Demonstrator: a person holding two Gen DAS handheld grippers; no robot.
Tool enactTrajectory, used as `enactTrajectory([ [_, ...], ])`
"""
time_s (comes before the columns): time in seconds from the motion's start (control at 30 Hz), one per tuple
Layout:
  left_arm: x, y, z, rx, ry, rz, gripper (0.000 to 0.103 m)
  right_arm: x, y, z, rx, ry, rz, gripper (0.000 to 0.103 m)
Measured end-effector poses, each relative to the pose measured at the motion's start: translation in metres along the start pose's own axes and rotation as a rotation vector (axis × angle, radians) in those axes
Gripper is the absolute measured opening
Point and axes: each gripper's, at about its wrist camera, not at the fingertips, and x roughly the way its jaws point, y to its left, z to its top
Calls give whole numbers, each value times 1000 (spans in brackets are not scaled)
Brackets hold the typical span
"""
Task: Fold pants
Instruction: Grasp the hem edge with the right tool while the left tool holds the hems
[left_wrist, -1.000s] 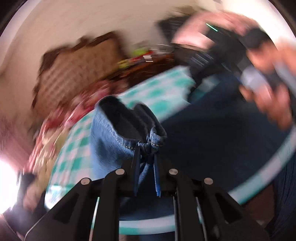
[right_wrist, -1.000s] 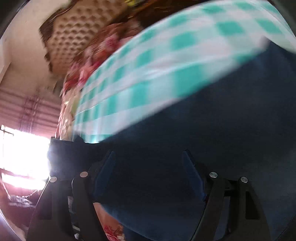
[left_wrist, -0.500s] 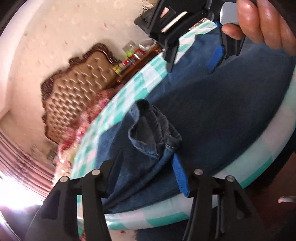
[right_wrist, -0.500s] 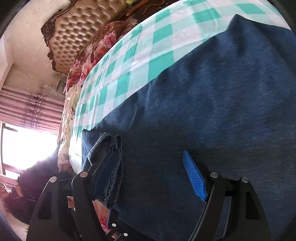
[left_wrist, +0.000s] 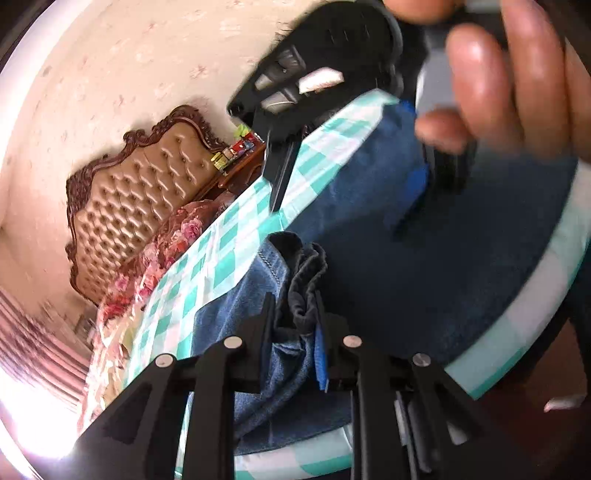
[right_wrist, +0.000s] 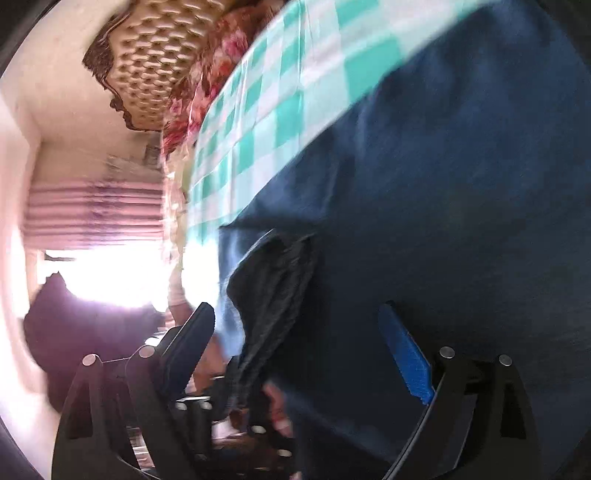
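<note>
Left wrist view, left to right: blown-out window glare bottom-left, pink curtain smeared by motion, then a tufted headboard (left_wrist: 147, 199) against the wall with a floral bedcover (left_wrist: 162, 251) below it. Small items on a wooden shelf beside the headboard are too small to identify. Teal-checked tablecloth (left_wrist: 229, 258) runs diagonally. Jeans (left_wrist: 424, 266) lie flat on it, dark denim covering most of the table; the near edge is cut off by the gripper frame. Left gripper (left_wrist: 293, 325) is narrowed down on a bunched hem of the jeans, fabric pinched between the pads and lifted just off the cloth. Top centre, the right gripper (left_wrist: 347, 184) hangs over the far part of the jeans, blurred; one black finger and one blue pad show, well spread. Top-right, the person's right hand (left_wrist: 517, 74) fills the corner, out of focus and cropped.

Right wrist view, left to right: same glare and curtain, heavy blur. Headboard (right_wrist: 147, 66) and bedcover (right_wrist: 207, 74) at the top, tablecloth (right_wrist: 266, 118) next. Right gripper (right_wrist: 303, 332) stands wide, nothing between the fingers; jeans (right_wrist: 461, 206) fill the frame under it. A dark raised fold of denim sits near the left finger; contact can't be made out. Below it the left gripper (right_wrist: 240, 424) is a mostly hidden smear.
</note>
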Motion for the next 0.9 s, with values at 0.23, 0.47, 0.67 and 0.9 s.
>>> enactTrajectory([
  [0.23, -15, 15, 7, -53, -37, 7, 19, 39, 33, 6, -19, 52, 12, 88],
  [0.47, -28, -8, 14, 5, -87, 21, 19, 36, 63, 23, -202, -26, -126, 17],
  [0.67, -10, -53, 40, 31, -92, -87, 26, -2, 40, 32, -297, -88, -293, 17],
  [0.9, -17, -69, 28, 77, -95, -32, 61, 3, 11, 40, -290, -49, -284, 51],
])
